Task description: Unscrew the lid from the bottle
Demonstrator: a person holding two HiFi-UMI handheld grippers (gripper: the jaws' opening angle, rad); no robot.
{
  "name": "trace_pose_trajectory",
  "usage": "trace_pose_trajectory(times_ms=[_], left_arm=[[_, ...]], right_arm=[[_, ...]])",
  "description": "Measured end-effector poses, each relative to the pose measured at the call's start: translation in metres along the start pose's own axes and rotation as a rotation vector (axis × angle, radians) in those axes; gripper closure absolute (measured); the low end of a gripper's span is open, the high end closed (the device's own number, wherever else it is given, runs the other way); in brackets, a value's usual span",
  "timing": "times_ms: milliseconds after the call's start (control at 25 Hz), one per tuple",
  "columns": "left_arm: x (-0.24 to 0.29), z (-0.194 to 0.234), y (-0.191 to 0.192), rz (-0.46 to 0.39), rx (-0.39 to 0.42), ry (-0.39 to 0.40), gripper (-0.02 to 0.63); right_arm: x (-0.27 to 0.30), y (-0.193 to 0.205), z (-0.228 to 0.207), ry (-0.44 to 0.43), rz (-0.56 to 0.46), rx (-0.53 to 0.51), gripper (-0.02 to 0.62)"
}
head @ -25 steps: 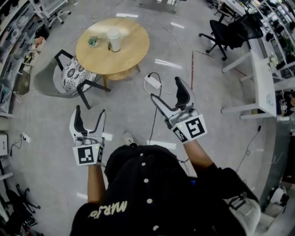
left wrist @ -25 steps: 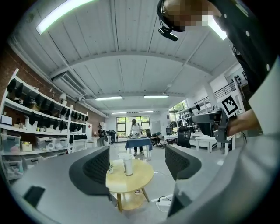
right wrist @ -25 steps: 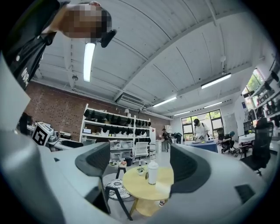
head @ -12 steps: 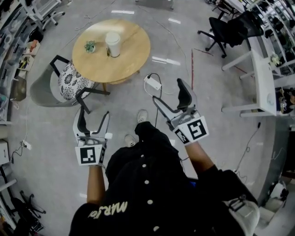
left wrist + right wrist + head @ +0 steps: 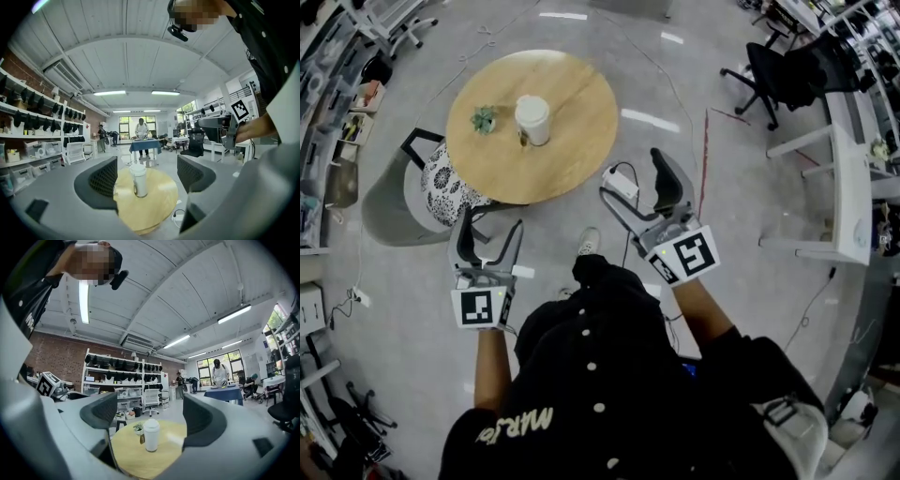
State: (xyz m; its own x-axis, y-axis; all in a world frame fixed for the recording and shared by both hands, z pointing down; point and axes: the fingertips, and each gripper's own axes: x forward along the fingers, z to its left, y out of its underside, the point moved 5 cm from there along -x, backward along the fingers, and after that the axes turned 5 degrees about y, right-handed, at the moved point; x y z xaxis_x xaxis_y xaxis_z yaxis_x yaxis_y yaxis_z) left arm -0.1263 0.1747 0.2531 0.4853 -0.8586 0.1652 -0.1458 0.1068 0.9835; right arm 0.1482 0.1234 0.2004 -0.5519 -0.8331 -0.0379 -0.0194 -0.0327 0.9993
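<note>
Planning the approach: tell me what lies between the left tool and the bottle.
In the head view, between the left tool and the bottle lie floor, the black arm of the chair at the table edge, then bare tabletop.

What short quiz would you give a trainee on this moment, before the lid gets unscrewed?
1. True or false: the bottle stands upright on the round table with its lid on.
2. The left gripper and right gripper are: A) shut on the bottle; B) open and empty, away from the bottle; C) open, touching the lid.
3. Fill in: left of the bottle in the head view stands a small potted ____.
Key: 1 true; 2 B; 3 plant.
</note>
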Motion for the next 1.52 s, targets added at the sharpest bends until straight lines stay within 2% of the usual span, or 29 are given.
trace_pose_trajectory(times_ms=[280, 560, 640, 920, 1200, 1520], left_arm=[[0.073, 0.025, -0.017, 0.038, 0.001, -0.015, 0.225], [0.11, 0.034, -0.001, 0.107, -0.056, -0.021, 0.224], [0.116, 0.037, 0.01, 0.151, -0.068, 0.013, 0.225], [0.152, 0.069, 0.069, 0.194, -0.069, 0.12, 0.224], [0.219, 0.105, 0.132, 0.228, -0.03, 0.254, 0.224], [0.273, 0.115, 0.214, 0.308, -0.062, 0.412, 0.221]], right_arm=[[0.065, -0.001, -0.047, -0.073, 0.005, 0.015, 0.166], [0.107, 0.017, -0.066, -0.148, 0.043, 0.038, 0.166], [0.118, 0.024, -0.066, -0.168, 0.061, 0.047, 0.166], [0.158, 0.05, -0.06, -0.22, 0.122, 0.04, 0.161], [0.212, 0.085, -0.05, -0.276, 0.249, 0.012, 0.161], [0.257, 0.136, -0.024, -0.337, 0.389, 0.038, 0.161]])
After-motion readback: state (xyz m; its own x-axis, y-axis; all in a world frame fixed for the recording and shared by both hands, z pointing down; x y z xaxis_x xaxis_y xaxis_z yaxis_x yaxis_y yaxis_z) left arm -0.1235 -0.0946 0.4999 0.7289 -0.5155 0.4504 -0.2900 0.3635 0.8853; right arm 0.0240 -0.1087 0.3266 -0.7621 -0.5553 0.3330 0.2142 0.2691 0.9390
